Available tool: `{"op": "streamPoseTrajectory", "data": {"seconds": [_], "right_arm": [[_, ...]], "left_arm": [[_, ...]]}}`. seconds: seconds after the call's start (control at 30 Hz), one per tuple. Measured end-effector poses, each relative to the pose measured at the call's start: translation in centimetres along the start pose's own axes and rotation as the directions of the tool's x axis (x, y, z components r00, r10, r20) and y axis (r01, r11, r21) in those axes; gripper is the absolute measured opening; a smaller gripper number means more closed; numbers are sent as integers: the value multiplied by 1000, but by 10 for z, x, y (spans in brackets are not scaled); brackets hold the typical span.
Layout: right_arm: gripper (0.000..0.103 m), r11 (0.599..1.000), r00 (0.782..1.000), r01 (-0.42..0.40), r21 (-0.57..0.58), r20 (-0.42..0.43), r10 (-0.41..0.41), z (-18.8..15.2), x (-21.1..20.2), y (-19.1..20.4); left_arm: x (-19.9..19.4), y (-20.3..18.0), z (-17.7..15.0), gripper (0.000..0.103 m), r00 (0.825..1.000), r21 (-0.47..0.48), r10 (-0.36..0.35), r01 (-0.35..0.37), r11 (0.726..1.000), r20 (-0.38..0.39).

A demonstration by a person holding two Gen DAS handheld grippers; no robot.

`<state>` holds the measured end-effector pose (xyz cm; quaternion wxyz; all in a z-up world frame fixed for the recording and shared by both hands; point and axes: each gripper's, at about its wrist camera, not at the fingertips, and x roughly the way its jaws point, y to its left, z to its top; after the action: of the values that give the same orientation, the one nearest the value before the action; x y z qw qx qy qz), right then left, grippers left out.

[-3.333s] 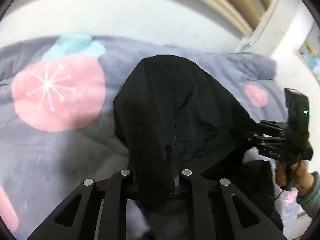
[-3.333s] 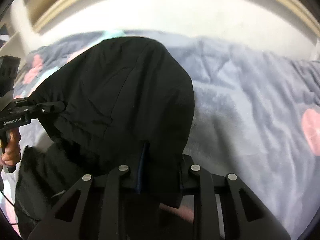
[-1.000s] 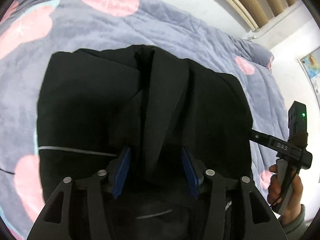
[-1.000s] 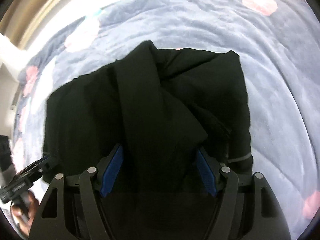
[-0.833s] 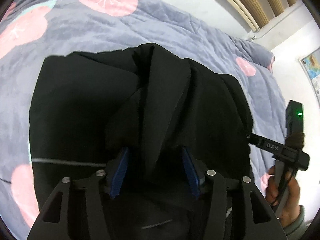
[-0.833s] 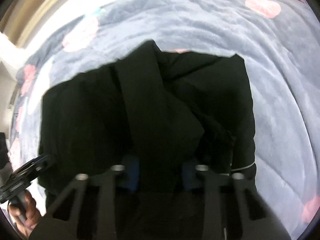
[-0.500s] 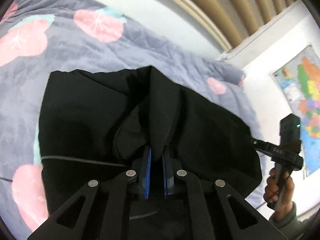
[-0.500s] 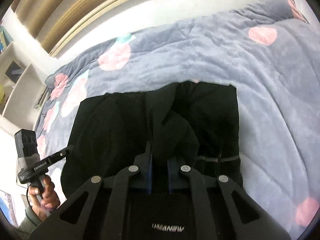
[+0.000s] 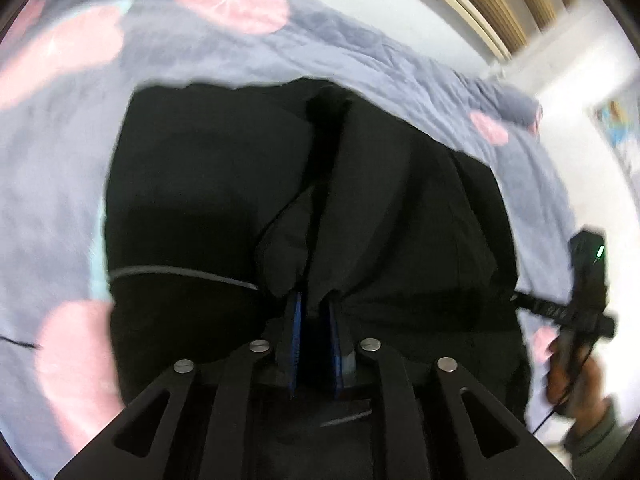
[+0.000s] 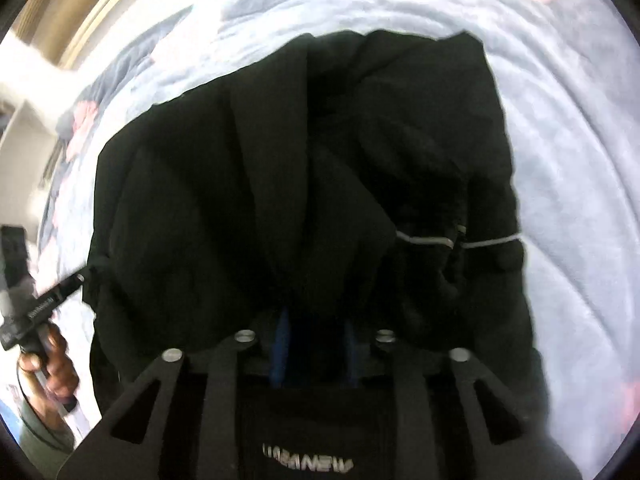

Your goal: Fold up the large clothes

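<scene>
Easing apart, both hand-held grippers (left (image 9: 314,308), right (image 10: 316,322)) flank black garment (image 9: 200,200) folds, contact hidden.

A grey-blue quilt (image 9: 360,52) with pink round prints (image 9: 232,4) and small teal patches covers the bed, creased and soft; behind it a white wall (image 9: 404,4) meets a band of tan wooden slats (image 9: 492,0); a coloured poster (image 9: 618,128) hangs on the far wall; pale shelving (image 10: 24,120) stands beside the bed.
</scene>
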<state>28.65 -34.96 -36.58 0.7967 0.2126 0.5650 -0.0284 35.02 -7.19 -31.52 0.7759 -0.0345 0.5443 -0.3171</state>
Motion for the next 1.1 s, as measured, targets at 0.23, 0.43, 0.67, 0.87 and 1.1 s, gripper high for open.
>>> {"op": "streamPoseTrajectory", "data": {"seconds": [0.23,0.43,0.67,0.87,1.1], "right_arm": [[51,994,994,45,-97,105,-35,-1,-65,46],[57,974,992,75,-212,110,-53,9,-34,90],[57,945,990,138,-295,27,-136,-11,50,89],[58,959,995,96,-266,-3,-100,-3,30,92],[64,967,983,120,-223,165,-84,53,-27,87]], "left_arm": [[-76,-51,13,48,978,163,130,-157,974,165],[-49,-77,26,53,994,185,14,-34,982,108],[49,-48,1,51,985,113,80,-64,992,-150],[36,-50,6,51,992,107,60,-48,993,-110],[-20,-56,34,52,999,87,-16,13,996,40]]}}
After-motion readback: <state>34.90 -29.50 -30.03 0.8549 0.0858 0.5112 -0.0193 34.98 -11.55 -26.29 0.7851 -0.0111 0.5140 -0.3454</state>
